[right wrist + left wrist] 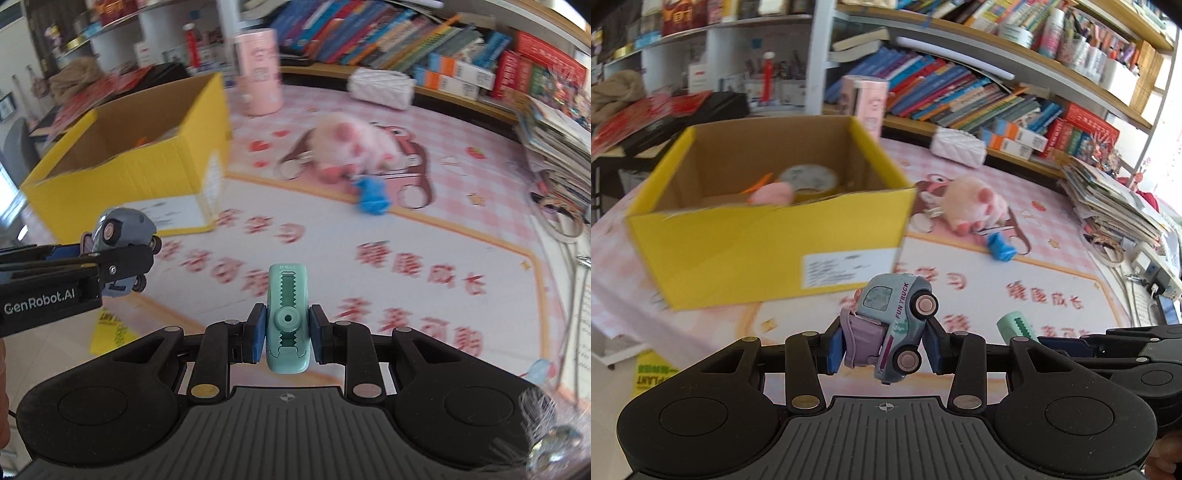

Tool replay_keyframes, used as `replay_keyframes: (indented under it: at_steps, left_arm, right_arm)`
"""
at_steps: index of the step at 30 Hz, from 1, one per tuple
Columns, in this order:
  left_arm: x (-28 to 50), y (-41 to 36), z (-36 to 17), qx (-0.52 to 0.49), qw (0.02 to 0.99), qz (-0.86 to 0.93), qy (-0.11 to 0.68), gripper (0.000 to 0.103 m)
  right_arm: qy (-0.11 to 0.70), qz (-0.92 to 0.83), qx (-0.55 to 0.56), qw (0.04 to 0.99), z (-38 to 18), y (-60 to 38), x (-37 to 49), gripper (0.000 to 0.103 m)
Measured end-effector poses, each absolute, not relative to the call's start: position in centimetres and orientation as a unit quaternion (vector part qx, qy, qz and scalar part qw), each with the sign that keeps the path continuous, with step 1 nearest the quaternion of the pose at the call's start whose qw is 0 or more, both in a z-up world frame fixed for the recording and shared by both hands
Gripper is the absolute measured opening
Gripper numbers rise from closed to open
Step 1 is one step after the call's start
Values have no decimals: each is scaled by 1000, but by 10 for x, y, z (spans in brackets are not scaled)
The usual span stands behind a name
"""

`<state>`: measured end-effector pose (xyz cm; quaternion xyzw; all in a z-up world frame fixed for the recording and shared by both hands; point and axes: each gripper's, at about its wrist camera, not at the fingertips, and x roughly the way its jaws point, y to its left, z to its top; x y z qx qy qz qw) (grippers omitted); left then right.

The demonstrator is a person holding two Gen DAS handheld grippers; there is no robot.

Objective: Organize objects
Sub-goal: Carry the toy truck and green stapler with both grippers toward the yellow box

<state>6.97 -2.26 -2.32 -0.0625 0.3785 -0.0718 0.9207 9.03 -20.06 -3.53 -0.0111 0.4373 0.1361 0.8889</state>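
A: State of both grippers?

B: Left gripper [886, 341]: fingers clamped on the toy truck [895, 325], held tilted above the worktop [1015, 266]. Right gripper [287, 328]: fingers clamped on the green eraser holder [288, 314], long axis pointing away.

A: Governing relation?

B: The yellow box [757, 251] lies far-left of both. The left gripper is nearer; judged first to reach it.

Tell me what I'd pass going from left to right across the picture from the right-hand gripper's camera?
Yellow cardboard box → toy truck held in the left gripper → mint-green eraser in the right gripper → blue crumpled thing → stack of papers.
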Motion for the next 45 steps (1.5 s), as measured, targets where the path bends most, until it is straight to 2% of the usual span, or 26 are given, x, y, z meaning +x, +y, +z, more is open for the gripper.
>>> replay_keyframes:
  at_steps: [21, 45]
  left_arm:
    - [10, 59, -22, -62, 922, -58, 377, 41]
    - [-5, 103, -15, -81, 931, -48, 354, 41]
  right_arm:
    - [443, 162, -7, 882, -40, -110, 31, 23]
    - [435, 180, -37, 882, -33, -60, 18, 23]
